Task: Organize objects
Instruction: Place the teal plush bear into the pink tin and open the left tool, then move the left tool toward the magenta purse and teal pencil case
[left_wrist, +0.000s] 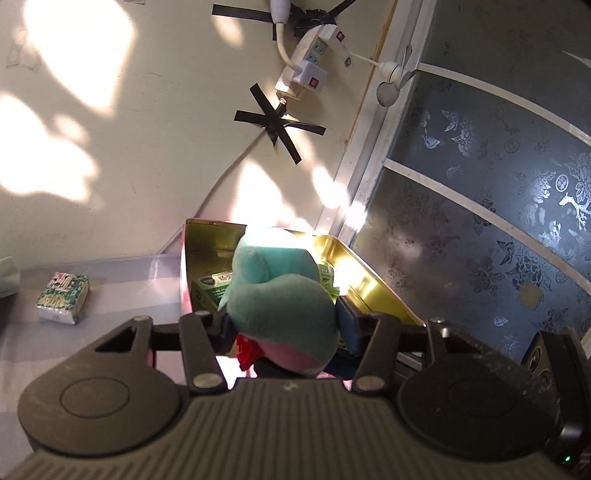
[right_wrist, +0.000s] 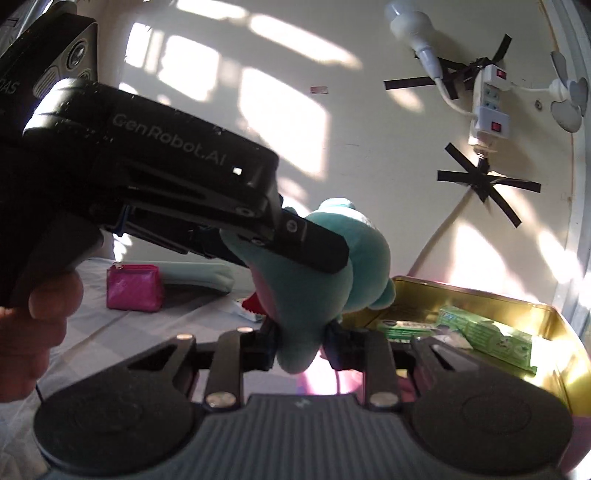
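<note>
A teal and pink plush toy (left_wrist: 273, 291) fills the middle of the left wrist view, with my left gripper (left_wrist: 284, 321) shut on its body. In the right wrist view the same plush toy (right_wrist: 332, 280) hangs above the table. My right gripper (right_wrist: 301, 347) is shut on its lower end, while the left gripper (right_wrist: 295, 251) comes in from the left and clamps it higher up. Just behind and to the right stands an open gold tin (right_wrist: 554, 332) with green boxes (right_wrist: 487, 332) inside. The tin (left_wrist: 369, 273) lies just beyond the plush in the left wrist view.
A pink purse (right_wrist: 135, 288), a pale teal pouch (right_wrist: 199, 280) and a red-edged wrapper (right_wrist: 255, 304) lie on the checked cloth at left. A patterned packet (left_wrist: 62, 297) sits further left. A wall with a power strip (left_wrist: 310, 66) stands close behind. A person's hand (right_wrist: 37, 321) holds the left gripper.
</note>
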